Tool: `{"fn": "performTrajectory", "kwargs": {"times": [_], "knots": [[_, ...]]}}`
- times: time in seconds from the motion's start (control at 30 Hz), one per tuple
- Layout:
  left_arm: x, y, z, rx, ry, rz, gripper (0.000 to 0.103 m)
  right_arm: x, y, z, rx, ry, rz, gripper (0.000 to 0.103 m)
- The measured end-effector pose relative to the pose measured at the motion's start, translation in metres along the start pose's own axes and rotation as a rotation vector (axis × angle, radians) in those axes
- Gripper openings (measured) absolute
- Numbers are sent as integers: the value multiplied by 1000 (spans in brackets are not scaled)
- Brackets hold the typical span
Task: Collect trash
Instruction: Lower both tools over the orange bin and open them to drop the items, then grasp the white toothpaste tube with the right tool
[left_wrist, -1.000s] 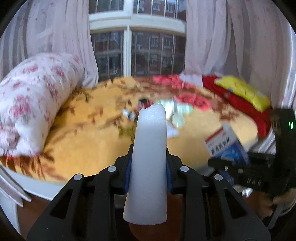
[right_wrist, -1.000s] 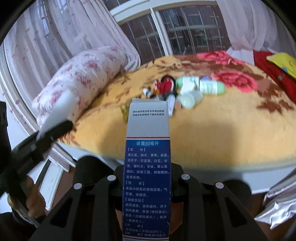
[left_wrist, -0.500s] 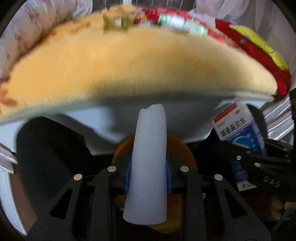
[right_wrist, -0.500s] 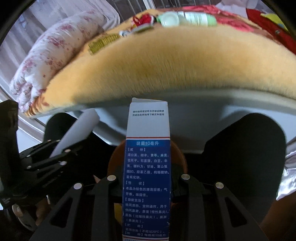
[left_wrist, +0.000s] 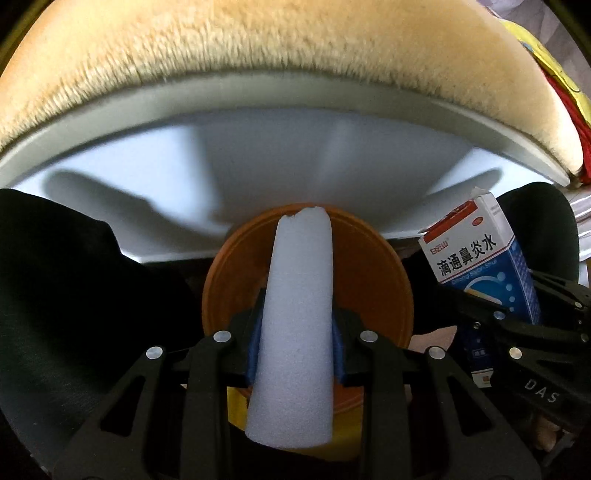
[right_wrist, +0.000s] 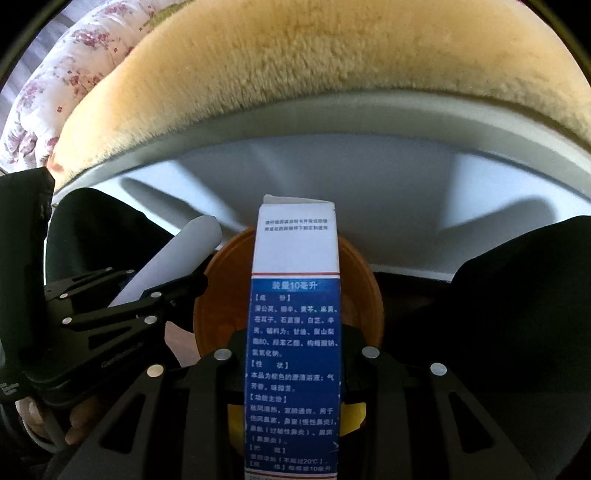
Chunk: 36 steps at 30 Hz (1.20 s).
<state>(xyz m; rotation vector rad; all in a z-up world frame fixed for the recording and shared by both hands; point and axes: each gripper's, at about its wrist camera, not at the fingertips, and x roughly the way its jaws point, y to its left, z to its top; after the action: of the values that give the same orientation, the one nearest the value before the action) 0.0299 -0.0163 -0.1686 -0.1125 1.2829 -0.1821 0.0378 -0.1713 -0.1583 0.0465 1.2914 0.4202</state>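
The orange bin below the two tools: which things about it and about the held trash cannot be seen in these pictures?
- Orange bin contents: in both wrist views the foam piece and the medicine box cover its middle.
- Medicine box lower end: cut off by the right wrist view's bottom edge.
- Yellow thing under the bin: mostly covered by the right tool and box, unidentifiable.

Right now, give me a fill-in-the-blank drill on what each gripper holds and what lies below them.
1. The left gripper is shut on a white ____ tube.
2. The right gripper is shut on a blue and white medicine ____.
3. Below both held items sits an open ____-coloured bin.

Missing words: foam; box; orange
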Motion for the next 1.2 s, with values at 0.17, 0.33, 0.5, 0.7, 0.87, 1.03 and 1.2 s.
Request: {"fn": "performTrajectory", "kwargs": {"times": [0.17,0.33,0.5,0.7,0.87,1.03,1.2], "knots": [[5,1,5,-14,37,21,62,10,2,4,0,22,-24,63],[-6,-1,6,-27,11,17,66,-11,4,2,-2,-48,-30,63],[-30,-3,4,3,-40,19,66,-44,3,-3,5,-131,-20,55],[-91,-10,1,88,-242,39,71,-113,15,31,-47,-293,23,55],[-112,-11,8,103,-329,51,75,-131,14,107,-60,-317,55,55],[-101,1,10,77,-309,36,75,-108,0,181,27,-203,158,55],[-91,15,6,46,-303,15,75,-76,-20,209,130,-82,212,54]]}}
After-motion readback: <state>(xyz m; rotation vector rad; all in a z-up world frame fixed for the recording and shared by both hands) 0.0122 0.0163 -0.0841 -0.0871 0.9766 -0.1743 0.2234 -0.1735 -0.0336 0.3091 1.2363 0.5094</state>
